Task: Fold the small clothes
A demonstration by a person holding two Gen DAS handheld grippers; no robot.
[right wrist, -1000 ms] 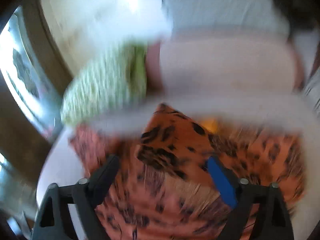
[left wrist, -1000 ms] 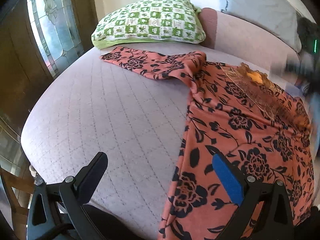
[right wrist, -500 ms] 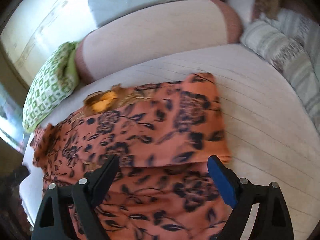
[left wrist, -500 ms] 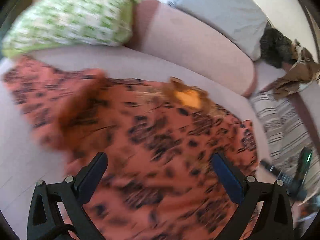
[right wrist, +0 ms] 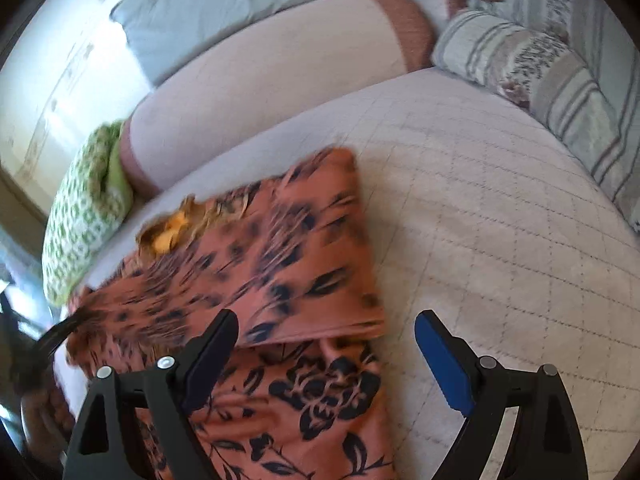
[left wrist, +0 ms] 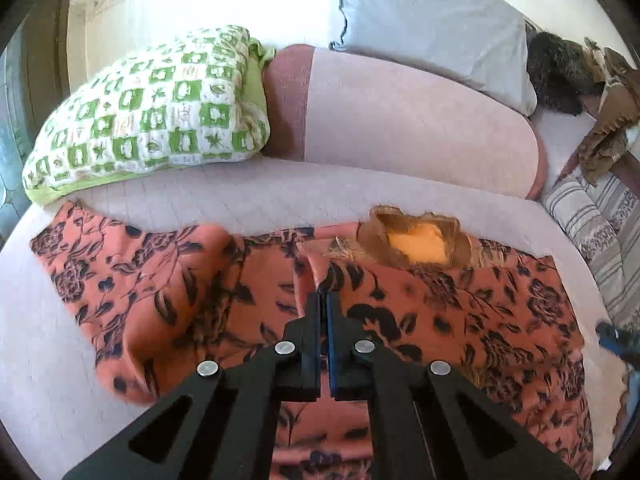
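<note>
An orange garment with a black flower print (left wrist: 460, 320) lies spread on the pale quilted bed (left wrist: 240, 196), its neck opening with a yellow lining (left wrist: 420, 240) at the far edge. My left gripper (left wrist: 323, 298) is shut on a fold of the garment near the neck, left of the lining. In the right wrist view the garment (right wrist: 280, 264) has its right side folded over. My right gripper (right wrist: 326, 344) is open and empty above the garment's right edge.
A green and white checked pillow (left wrist: 152, 112) lies at the far left, a pink bolster (left wrist: 400, 120) and a grey pillow (left wrist: 432, 20) behind the garment. Striped bedding (right wrist: 560, 76) lies at the right. Bare quilt (right wrist: 500, 220) lies right of the garment.
My left gripper has swung from the garment's left side to its middle and has shut on a fold near the neck. My right gripper has stayed open and moved right, over the garment's right edge.
</note>
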